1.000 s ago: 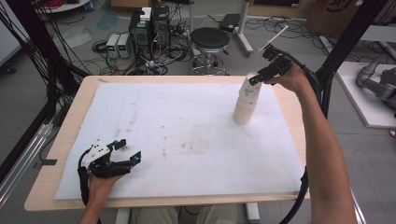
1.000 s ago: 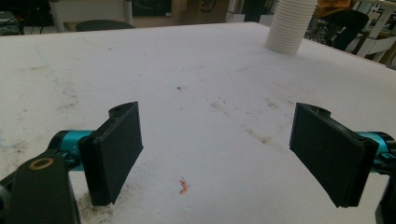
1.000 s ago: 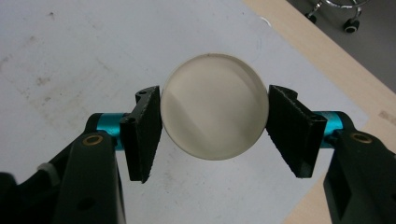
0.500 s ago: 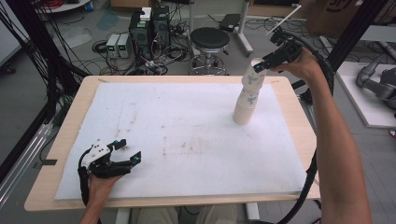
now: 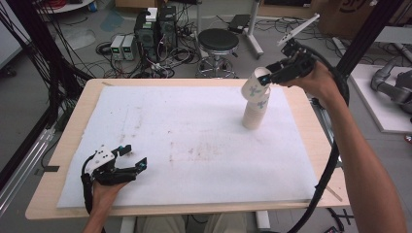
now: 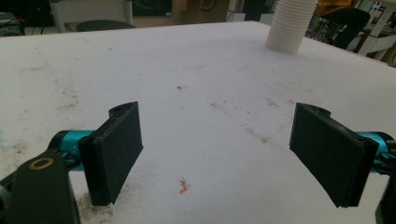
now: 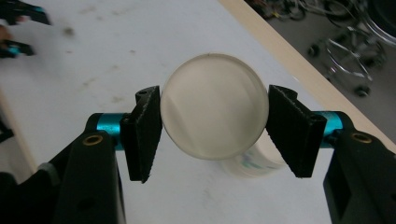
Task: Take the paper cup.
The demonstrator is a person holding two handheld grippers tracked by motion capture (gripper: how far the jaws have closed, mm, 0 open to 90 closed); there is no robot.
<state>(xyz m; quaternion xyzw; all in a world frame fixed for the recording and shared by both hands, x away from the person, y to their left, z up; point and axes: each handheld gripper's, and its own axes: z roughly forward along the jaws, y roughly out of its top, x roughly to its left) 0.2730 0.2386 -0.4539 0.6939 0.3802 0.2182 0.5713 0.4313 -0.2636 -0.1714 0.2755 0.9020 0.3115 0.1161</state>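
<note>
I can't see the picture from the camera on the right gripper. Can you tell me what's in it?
The right gripper squeezes a white paper cup between its two black jaws, seen bottom-first as a pale round disc. Beneath it peeks the stack of cups, standing on the white mat, with the table's wooden edge beyond.

white foam mat [image 5: 194,145] covers most of a wooden table [image 5: 97,87], smudged with dirt marks. small orange scrap [image 6: 184,186] lies on the mat. beyond the far edge: black round stool [image 5: 219,41], computer boxes [image 5: 155,29], tangled cables [image 5: 73,63] on grey floor.
</note>
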